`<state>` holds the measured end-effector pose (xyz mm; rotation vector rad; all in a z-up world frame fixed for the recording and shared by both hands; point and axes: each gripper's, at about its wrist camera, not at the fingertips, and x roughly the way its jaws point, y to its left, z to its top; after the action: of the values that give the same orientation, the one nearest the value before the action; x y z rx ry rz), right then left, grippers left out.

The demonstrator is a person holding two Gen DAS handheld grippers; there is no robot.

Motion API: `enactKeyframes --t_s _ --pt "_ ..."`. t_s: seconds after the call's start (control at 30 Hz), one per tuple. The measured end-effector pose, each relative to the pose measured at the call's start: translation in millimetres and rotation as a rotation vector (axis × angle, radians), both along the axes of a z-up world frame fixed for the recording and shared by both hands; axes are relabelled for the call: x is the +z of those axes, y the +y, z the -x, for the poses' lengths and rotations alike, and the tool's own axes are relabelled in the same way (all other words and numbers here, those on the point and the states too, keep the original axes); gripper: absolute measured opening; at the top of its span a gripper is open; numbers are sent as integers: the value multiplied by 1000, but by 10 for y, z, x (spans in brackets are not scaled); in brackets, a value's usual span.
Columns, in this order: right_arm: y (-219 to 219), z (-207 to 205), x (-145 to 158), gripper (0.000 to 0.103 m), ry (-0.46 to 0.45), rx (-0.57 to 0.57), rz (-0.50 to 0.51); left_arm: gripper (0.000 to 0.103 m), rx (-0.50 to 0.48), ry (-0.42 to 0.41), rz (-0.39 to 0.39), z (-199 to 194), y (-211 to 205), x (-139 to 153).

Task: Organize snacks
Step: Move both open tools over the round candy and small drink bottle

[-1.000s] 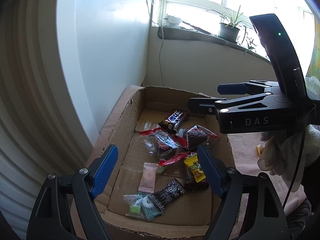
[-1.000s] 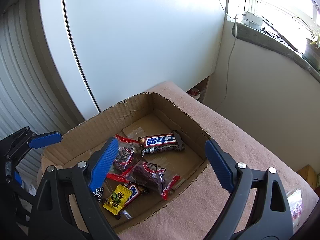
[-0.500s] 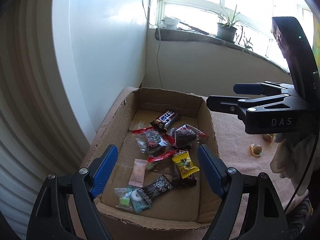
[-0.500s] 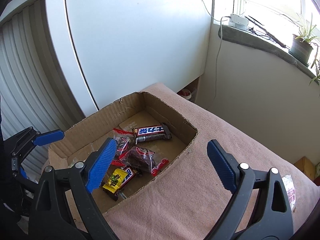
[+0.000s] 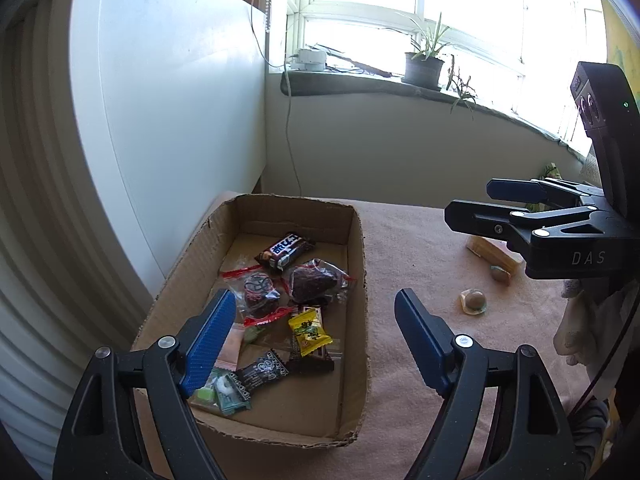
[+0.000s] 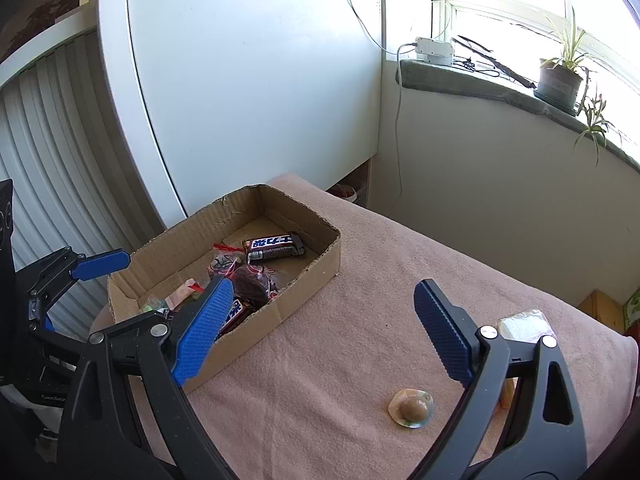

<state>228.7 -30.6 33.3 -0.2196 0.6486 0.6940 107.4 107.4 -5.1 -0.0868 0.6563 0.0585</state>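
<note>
A pink cloth-covered surface [image 6: 360,320] carries a cardboard box [image 6: 316,276] of snacks, lying left of the right tongs. A round wrapped sweet [image 6: 412,407] rests on the cloth just below those tongs' right finger, and a clear-wrapped pale packet [image 6: 524,323] lies beyond it.

Bright daylight pours through the window [image 5: 420,20] — a potted plant [image 6: 560,76] stands on the sill, a white cabinet [image 6: 248,92] left, pink-covered table [image 6: 360,320] below.
</note>
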Motion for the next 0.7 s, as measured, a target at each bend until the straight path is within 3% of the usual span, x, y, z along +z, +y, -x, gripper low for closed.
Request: enactKeyframes --t_s 0.43,0.7 --pt "-1274 -83 -24 94 10 -193 -36 81 -116 -9 28 -178 -657 -56" --pt "-1817 -141 -297 94 88 -246 -61 58 -215 54 69 -355 -1036 -252"
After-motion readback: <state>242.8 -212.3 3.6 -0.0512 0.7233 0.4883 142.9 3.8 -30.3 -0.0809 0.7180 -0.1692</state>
